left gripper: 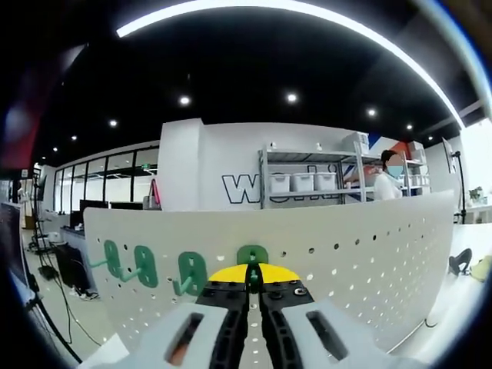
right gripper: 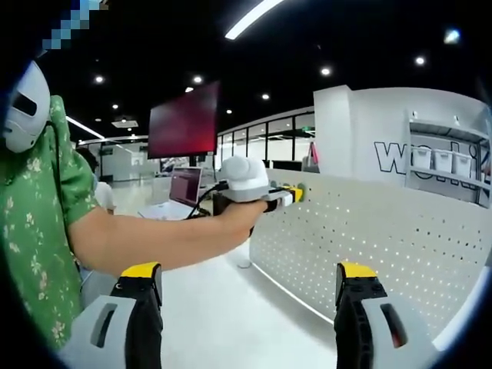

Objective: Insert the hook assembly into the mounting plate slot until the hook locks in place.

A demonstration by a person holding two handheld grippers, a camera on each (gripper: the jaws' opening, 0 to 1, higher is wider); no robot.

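A: Left gripper pinching shut on the green hook, pressing it against the white pegboard, upper middle of the panel in the left gripper view.

B: Looking light and stiff, probably moulded plastic; likely slipping a little between the pads if twisted. Gripping the flat body low, leaving the upper part free to seat in the holes.

A: Counting hooks now: three others already sitting on the board to the left, so four green ones in all, one board.

B: Right gripper hanging wide open, holding nothing, well back from the board. Seeing the person's arm in the right gripper view, reaching out with the left gripper at the board's top edge.

A: Board probably flexing slightly under a push; pushing squarely, not hard. Locking not yet confirmable, the joint being hidden behind the closed jaws.
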